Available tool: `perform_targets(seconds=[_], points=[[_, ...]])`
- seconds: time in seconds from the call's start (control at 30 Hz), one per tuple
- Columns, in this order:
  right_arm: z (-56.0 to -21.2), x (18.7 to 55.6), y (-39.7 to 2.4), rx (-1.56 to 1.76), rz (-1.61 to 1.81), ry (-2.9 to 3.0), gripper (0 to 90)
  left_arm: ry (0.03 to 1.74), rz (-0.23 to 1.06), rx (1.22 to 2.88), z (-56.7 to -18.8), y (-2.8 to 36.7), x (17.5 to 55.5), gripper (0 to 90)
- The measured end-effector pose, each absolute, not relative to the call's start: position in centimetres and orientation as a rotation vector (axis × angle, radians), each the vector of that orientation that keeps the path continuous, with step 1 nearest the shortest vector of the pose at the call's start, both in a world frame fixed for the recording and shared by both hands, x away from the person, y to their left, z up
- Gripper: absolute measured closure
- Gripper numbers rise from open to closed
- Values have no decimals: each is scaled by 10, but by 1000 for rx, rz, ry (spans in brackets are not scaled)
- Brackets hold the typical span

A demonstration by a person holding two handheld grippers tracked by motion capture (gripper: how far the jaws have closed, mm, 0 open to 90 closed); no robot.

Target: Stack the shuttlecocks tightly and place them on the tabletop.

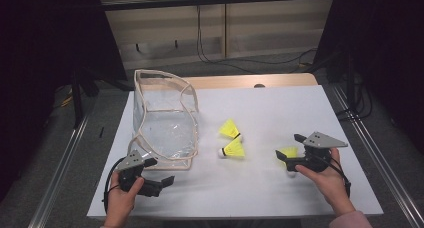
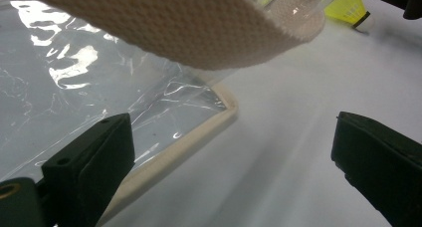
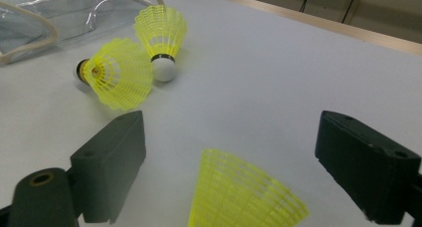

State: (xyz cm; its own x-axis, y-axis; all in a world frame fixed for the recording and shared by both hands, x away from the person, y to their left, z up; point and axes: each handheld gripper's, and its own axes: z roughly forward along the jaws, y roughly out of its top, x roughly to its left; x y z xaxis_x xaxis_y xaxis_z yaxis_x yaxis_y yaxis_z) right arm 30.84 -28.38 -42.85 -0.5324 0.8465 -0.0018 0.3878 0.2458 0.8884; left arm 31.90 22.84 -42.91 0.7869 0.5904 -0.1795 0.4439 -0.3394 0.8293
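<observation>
Even, soft light falls from above on the white desk [image 1: 280, 108], which reads bright while the room around it sinks into near black. Shadows under the shuttlecocks [image 1: 232, 149] are faint. Glare streaks the clear plastic bag [image 1: 162, 123]. In the left gripper view the bag's strap [image 2: 199, 28] is blurred and close; the nearest shuttlecock [image 3: 239, 197] is soft in the right gripper view.

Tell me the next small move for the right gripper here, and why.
Probably close the right gripper on the yellow shuttlecock. Its skirt already lies between the open jaws, touching neither, so no repositioning seems needed. Two more shuttlecocks lie beside the clear bag, likely the destination.
</observation>
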Motion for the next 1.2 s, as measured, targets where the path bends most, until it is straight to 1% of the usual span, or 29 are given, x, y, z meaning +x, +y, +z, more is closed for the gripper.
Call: perform_targets(seconds=[0.1, 0.27, 0.43, 0.47, 0.53, 0.83, 0.87, 0.97, 1.2], points=[[-430, 308, -285, 1116, 1221, 2058, 165, 774, 185, 1992, -429, 228, 319, 33], [-432, 307, -288, 1098, 1204, 2095, 248, 770, 181, 1990, -429, 228, 319, 34], [-436, 307, -292, 1105, 1171, 2119, 295, 773, 180, 1990, -429, 227, 319, 33], [-437, 307, -292, 1100, 1174, 2116, 309, 774, 179, 1987, -429, 227, 319, 33], [-437, 306, -294, 1100, 1177, 2118, 365, 772, 184, 1998, -429, 228, 319, 33], [-438, 305, -297, 1099, 1186, 2127, 477, 778, 180, 2000, -430, 227, 319, 33], [-439, 305, -298, 1094, 1186, 2127, 495, 775, 179, 2002, -430, 227, 319, 33], [-438, 304, -297, 1083, 1198, 2147, 589, 774, 181, 2000, -430, 227, 319, 33], [-437, 304, -297, 1093, 1222, 2184, 742, 780, 180, 1996, -430, 228, 319, 33]])
